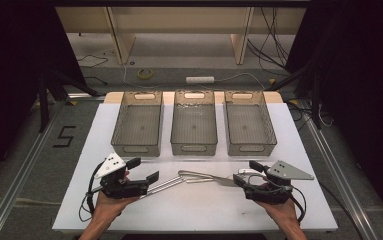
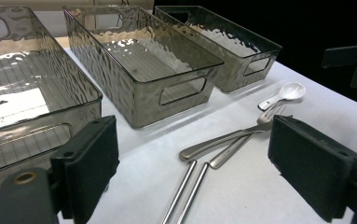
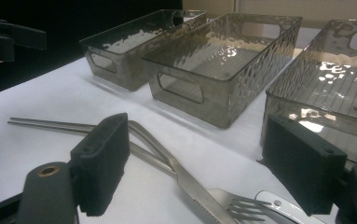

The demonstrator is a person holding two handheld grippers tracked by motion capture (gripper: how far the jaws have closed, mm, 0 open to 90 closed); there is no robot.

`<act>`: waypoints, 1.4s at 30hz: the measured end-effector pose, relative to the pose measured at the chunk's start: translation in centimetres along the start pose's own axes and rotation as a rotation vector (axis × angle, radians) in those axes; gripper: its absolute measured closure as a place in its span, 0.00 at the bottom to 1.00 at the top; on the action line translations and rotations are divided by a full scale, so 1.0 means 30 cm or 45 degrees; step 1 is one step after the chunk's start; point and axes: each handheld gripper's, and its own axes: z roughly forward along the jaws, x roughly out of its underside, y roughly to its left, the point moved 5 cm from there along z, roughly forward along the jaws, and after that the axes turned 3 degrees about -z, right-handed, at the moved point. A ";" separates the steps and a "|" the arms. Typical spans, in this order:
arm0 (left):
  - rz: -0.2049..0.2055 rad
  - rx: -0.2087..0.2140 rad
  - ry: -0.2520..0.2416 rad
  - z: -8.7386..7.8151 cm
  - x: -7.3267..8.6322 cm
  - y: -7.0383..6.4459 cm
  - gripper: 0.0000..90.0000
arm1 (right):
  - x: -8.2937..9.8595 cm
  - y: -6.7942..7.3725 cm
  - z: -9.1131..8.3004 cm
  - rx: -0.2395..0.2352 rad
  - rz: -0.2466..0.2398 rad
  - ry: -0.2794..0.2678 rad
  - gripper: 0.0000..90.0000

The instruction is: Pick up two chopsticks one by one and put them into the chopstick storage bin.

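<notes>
Metal cutlery lies in a loose pile at the table's front middle. It includes a pair of steel chopsticks, a fork, a second steel handle crossing it, and a white spoon. My left gripper stands open just left of the pile, its jaws either side of the chopsticks' near ends. On the right of the pile my right gripper is open too, with the fork's tines low between its jaws. Neither holds anything.
Three smoky see-through bins stand in a row behind the cutlery: left, middle and right. All look empty. The white table top ends close behind my hands. Cables and a tape roll lie on the floor beyond.
</notes>
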 end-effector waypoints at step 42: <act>0.294 -0.135 0.929 0.123 -0.006 0.122 0.31 | -0.004 0.009 0.003 -0.032 -0.020 0.028 0.26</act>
